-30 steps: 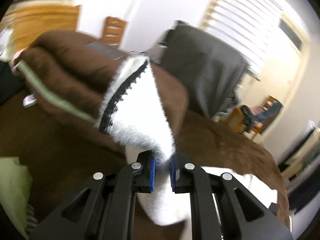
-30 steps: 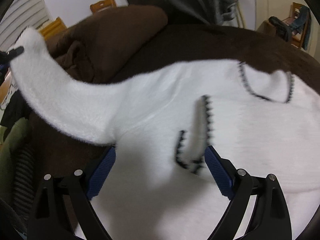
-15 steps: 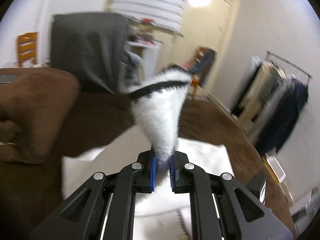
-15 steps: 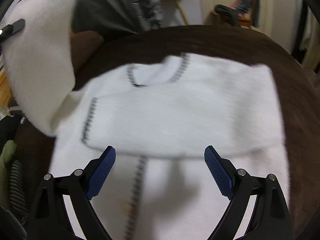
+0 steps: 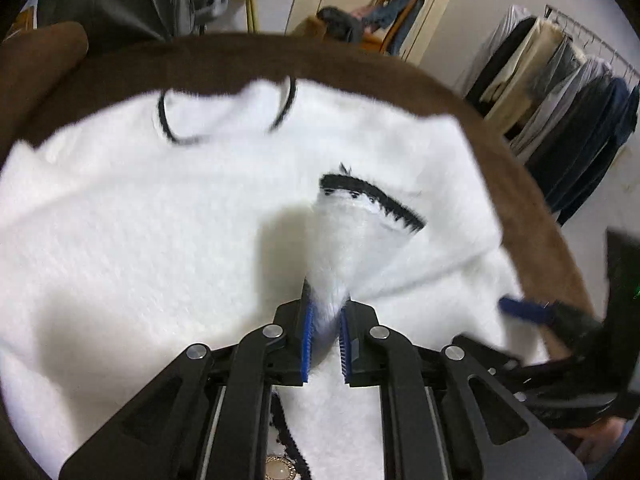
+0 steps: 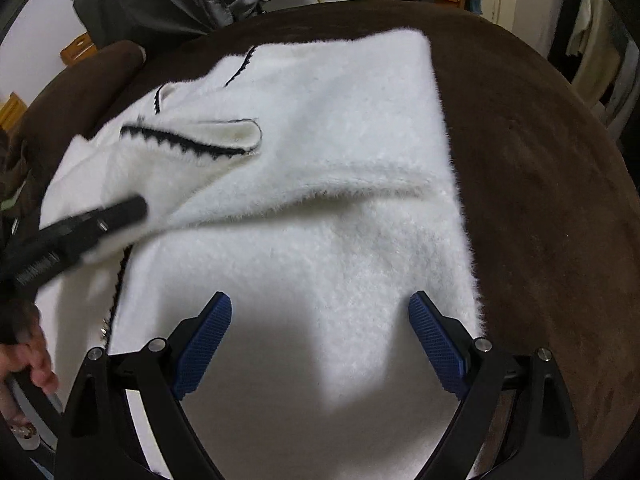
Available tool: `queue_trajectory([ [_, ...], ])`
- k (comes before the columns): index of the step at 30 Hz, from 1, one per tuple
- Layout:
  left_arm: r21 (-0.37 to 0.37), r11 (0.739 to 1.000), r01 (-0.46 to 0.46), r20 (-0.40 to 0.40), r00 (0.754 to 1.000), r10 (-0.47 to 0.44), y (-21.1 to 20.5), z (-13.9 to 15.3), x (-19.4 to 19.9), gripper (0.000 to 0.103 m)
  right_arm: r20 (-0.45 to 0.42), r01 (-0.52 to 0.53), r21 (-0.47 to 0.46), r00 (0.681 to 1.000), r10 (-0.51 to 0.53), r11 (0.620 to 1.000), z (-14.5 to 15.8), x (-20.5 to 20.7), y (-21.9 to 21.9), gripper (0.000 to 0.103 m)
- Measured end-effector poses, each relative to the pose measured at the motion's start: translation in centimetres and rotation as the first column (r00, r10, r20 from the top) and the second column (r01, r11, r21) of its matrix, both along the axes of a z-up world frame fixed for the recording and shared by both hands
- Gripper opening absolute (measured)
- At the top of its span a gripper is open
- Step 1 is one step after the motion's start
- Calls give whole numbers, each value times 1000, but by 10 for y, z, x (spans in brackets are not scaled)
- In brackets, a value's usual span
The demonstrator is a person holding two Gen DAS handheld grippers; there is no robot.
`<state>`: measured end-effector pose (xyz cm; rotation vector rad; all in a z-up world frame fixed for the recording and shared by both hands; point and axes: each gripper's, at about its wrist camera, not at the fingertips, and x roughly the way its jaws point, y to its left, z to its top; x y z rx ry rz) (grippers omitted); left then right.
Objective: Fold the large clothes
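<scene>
A white fuzzy cardigan (image 5: 160, 248) with black trim lies spread on a brown cover (image 5: 240, 56). My left gripper (image 5: 325, 320) is shut on its sleeve (image 5: 360, 248), whose black-edged cuff points away from me over the body. In the right wrist view the sleeve (image 6: 208, 160) lies slanted across the chest of the cardigan (image 6: 340, 240), with the left gripper (image 6: 134, 210) clamped near its lower left end. My right gripper (image 6: 320, 340) hangs open above the lower body with nothing between its fingers. One of its blue pads (image 5: 524, 310) shows at the right of the left wrist view.
A brown cushion (image 5: 40, 64) lies at the far left. Behind the brown cover (image 6: 540, 160) hangs a grey jacket (image 6: 168, 0). A chair piled with clothes (image 5: 384, 4) stands further back, and a clothes rack (image 5: 560, 80) at the right. A hand (image 6: 28, 356) holds the left gripper.
The left gripper has swung the sleeve from up by the cushion across and down onto the cardigan's body. The right gripper has shifted over the cardigan towards its right edge and stayed open.
</scene>
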<state>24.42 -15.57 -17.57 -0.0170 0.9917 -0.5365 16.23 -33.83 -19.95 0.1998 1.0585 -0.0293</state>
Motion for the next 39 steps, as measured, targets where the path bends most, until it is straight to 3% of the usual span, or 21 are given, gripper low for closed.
queue_trajectory([
  [7, 0, 1000, -6, -20, 1000, 6, 2, 5, -4, 16, 3, -13, -18, 1000, 13, 1000, -1, 1, 1, 92],
  [9, -3, 1000, 7, -33, 999, -7, 0, 10, -5, 23, 4, -8, 4, 1000, 8, 1000, 5, -2, 2, 92],
  [11, -7, 1000, 27, -39, 999, -27, -4, 18, -8, 46, 7, -1, 26, 1000, 0, 1000, 11, -7, -1, 92],
  [17, -31, 999, 27, -13, 1000, -27, 19, 56, -26, 70, 48, 27, 81, 998, -31, 996, 33, -19, -4, 92],
  [21, 49, 999, -10, 38, 999, 8, 51, 70, -26, 78, 76, 19, 165, 997, -32, 986, 41, -22, 2, 92],
  [27, 156, 984, -83, 60, 995, 75, 96, 50, 5, 80, 102, -10, 236, 995, -14, 972, 39, -7, 20, 84],
  [30, 198, 974, -106, 70, 993, 94, 112, 36, 19, 80, 86, -24, 272, 996, 1, 962, 29, 11, 31, 78],
  [33, 154, 976, -156, 46, 987, 151, 133, 22, 29, 80, 65, -30, 285, 998, 12, 958, 18, 23, 39, 70],
  [34, 136, 975, -178, 39, 984, 175, 142, 16, 31, 80, 58, -32, 295, 998, 16, 955, 14, 26, 41, 61],
  [35, 131, 973, -190, 32, 982, 188, 146, 12, 31, 80, 49, -36, 316, 999, 21, 948, 9, 29, 42, 45],
  [37, 122, 971, -206, 18, 979, 205, 153, 3, 30, 80, 49, -30, 345, 999, 14, 938, 3, 30, 45, 28],
  [39, 115, 970, -214, 18, 977, 213, 155, -3, 27, 80, 63, -34, 341, 998, 13, 939, 4, 29, 49, 22],
])
